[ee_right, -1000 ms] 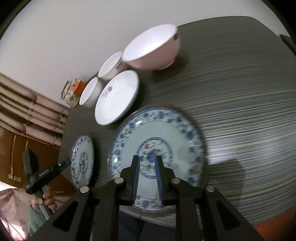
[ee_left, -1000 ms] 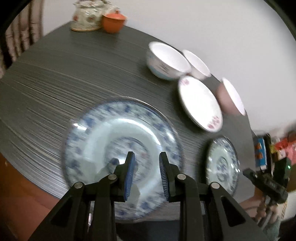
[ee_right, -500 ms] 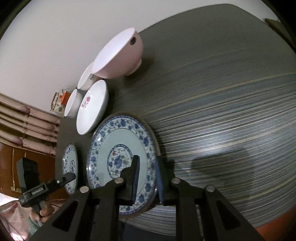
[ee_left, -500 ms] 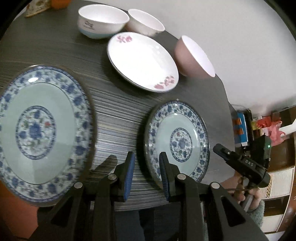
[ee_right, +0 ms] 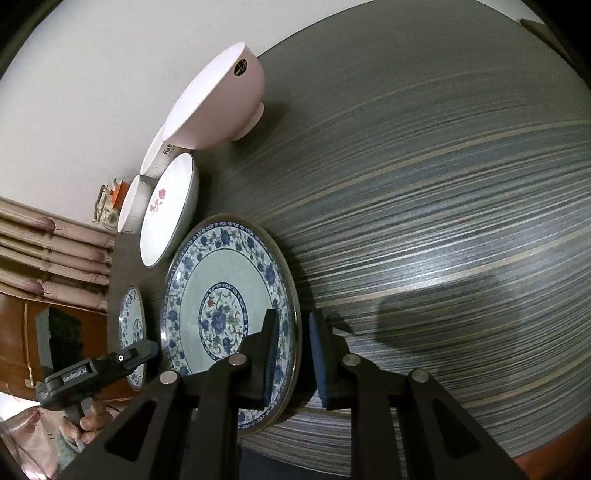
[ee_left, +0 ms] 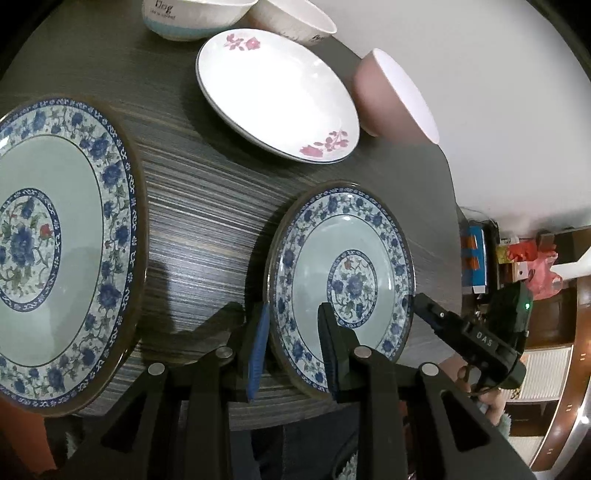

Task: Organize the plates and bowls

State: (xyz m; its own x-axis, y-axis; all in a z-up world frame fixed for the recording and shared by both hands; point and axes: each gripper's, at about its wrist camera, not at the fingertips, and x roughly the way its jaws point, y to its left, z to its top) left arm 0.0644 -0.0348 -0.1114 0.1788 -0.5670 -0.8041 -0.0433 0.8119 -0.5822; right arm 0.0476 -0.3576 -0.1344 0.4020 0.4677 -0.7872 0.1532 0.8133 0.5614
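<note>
A blue-flowered plate (ee_left: 340, 280) (ee_right: 221, 314) lies flat near the table's front edge. My left gripper (ee_left: 293, 343) is open and straddles its near left rim without pressing. My right gripper (ee_right: 295, 350) is open astride the opposite rim, and its tip (ee_left: 424, 306) shows beside the plate in the left wrist view. A larger blue-flowered plate (ee_left: 55, 251) (ee_right: 131, 332) lies to the left. Behind are a white plate with pink flowers (ee_left: 277, 92) (ee_right: 166, 210), a pink bowl (ee_left: 395, 92) (ee_right: 218, 92) and two white bowls (ee_left: 192, 18) (ee_left: 295, 18).
The dark striped table (ee_right: 443, 184) stretches bare to the right of the plate. A teapot and an orange cup (ee_right: 110, 199) stand at the far corner by the curtains. A cluttered shelf (ee_left: 517, 258) stands beyond the table's right end. The person's hands hold both grippers.
My left gripper swung right from over the large plate to the smaller plate's left rim. My right gripper slid from over that plate's middle to its right rim and sank lower.
</note>
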